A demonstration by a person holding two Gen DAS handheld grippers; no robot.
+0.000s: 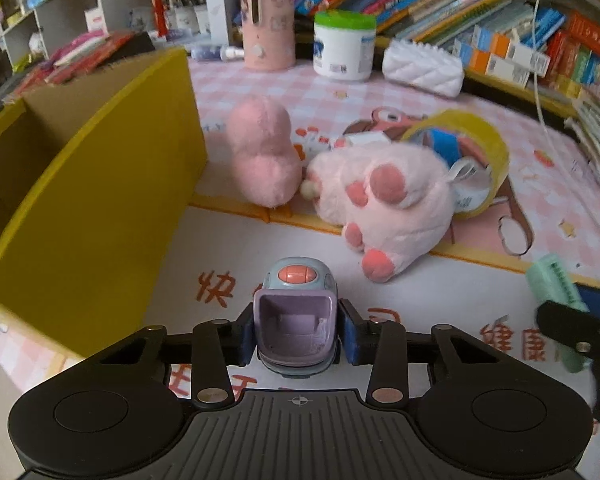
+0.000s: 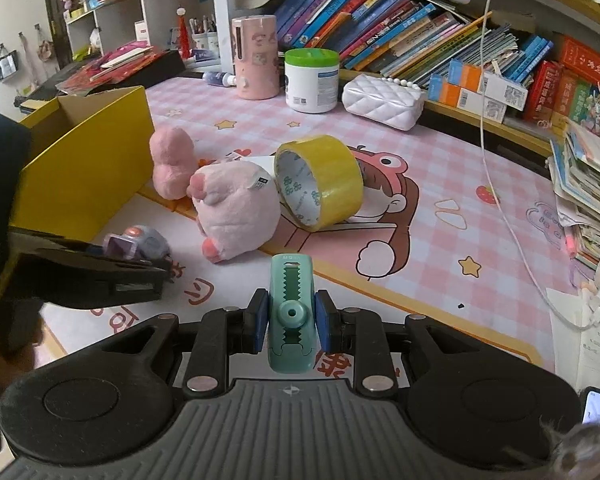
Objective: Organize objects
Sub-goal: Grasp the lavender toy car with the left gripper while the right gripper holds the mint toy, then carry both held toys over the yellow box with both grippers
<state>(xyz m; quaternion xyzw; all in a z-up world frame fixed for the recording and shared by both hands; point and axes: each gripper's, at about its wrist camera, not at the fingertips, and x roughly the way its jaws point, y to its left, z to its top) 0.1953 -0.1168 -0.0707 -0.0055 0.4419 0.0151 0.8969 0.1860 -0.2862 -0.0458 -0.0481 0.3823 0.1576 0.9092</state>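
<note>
My left gripper point(image 1: 296, 336) is shut on a small purple and grey toy car point(image 1: 296, 316) with a pink button on top, held just above the mat. The car also shows in the right wrist view point(image 2: 140, 244). My right gripper point(image 2: 291, 320) is shut on a mint green clip point(image 2: 291, 312) with toothed jaws; the clip shows at the right edge of the left wrist view point(image 1: 556, 280). A yellow cardboard box point(image 1: 92, 168) stands open to the left. A pink plush paw point(image 1: 384, 200), a pink plush toy point(image 1: 260, 152) and a yellow tape roll point(image 2: 320, 176) lie ahead.
A pink cylinder holder point(image 2: 256, 56), a white jar with a green lid point(image 2: 311, 80) and a white quilted pouch point(image 2: 384, 98) stand at the back of the pink checked mat point(image 2: 440, 216). Books fill the shelf behind. A white cable point(image 2: 496, 184) hangs at right beside a paper stack point(image 2: 592, 188).
</note>
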